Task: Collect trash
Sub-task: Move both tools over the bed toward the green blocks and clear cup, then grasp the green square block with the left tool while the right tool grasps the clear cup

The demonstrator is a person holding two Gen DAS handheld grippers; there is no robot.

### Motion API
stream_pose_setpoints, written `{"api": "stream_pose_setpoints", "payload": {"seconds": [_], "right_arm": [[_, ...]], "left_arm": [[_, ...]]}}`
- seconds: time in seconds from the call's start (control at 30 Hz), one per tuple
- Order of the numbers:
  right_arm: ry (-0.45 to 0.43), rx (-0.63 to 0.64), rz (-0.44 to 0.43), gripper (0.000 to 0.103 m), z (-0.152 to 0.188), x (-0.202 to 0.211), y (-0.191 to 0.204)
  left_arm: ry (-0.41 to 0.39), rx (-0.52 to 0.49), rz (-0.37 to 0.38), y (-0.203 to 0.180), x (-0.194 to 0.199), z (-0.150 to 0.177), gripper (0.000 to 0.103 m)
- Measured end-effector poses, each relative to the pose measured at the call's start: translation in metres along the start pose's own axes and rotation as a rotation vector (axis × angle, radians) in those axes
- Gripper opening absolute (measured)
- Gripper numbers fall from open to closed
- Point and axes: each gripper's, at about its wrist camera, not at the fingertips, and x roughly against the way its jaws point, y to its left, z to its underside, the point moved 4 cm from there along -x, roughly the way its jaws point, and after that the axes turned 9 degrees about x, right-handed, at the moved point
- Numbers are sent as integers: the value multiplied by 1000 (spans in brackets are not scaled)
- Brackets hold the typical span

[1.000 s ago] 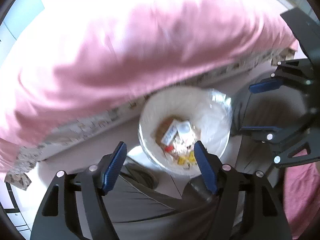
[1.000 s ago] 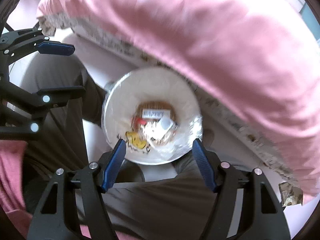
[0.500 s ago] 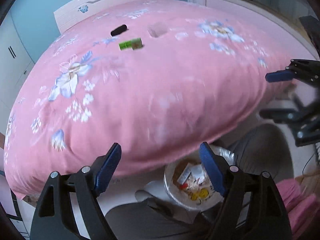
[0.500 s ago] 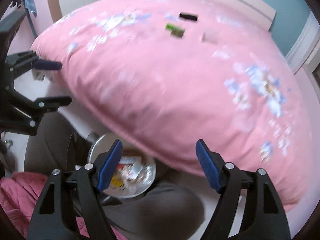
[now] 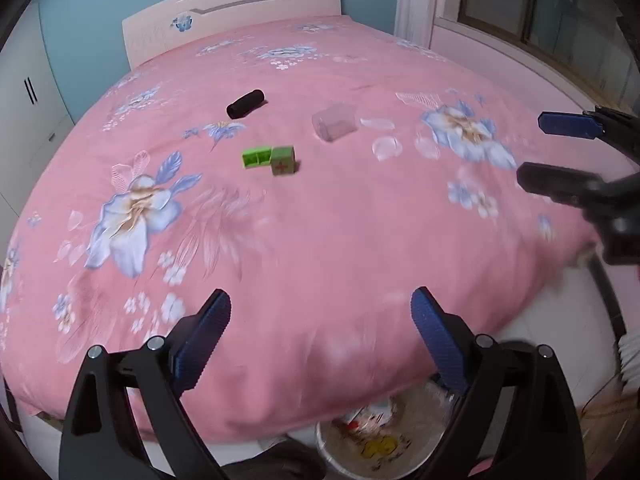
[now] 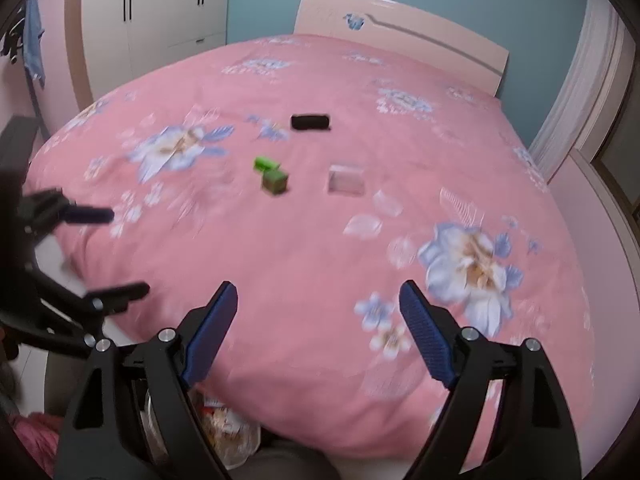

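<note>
On the pink floral bed (image 5: 320, 220) lie a bright green box (image 5: 256, 159) beside an olive one (image 5: 283, 161), a black roll (image 5: 245, 104), a clear plastic container (image 5: 334, 123) and clear plastic scraps (image 5: 386, 148). The right wrist view shows the same green box (image 6: 266, 164), black roll (image 6: 310, 122) and clear container (image 6: 347, 180). My left gripper (image 5: 320, 320) hovers over the bed's near edge, its jaws opening with nothing between them. My right gripper (image 6: 318, 308) is likewise opening and empty. A lined trash bin (image 5: 324, 444) with wrappers inside stands on the floor below.
A white headboard (image 5: 232, 4) and blue wall are at the far end. Wardrobes (image 6: 160, 12) stand left, a window sill (image 5: 520, 52) right. A person's dark trouser leg (image 6: 280, 460) and a pink cloth (image 6: 32, 432) are by the bin.
Both grippers have risen from just over the trash bin to above the bed's edge and tilted up. Their jaws stand wider than before. The bed's top has come into view.
</note>
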Motion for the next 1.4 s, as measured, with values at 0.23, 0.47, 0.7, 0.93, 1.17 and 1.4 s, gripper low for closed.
{"api": "stream_pose_setpoints", "payload": {"seconds": [0.23, 0.47, 0.7, 0.93, 1.17, 1.4], "right_arm": [[-4, -47, 14, 82, -38, -45, -35], [36, -75, 3, 82, -66, -108, -56], [87, -119, -4, 82, -87, -185, -75], [141, -137, -6, 82, -105, -254, -83], [187, -180, -1, 82, -117, -306, -90], [212, -225, -26, 82, -130, -340, -99]], "left_arm": [[19, 87, 17, 5, -47, -44, 93], [65, 160, 34, 11, -105, -74, 93], [100, 210, 23, 22, -159, -93, 93], [115, 246, 26, 33, -199, -105, 89], [97, 223, 27, 34, -215, -123, 62], [95, 217, 36, 37, -228, -135, 33]]}}
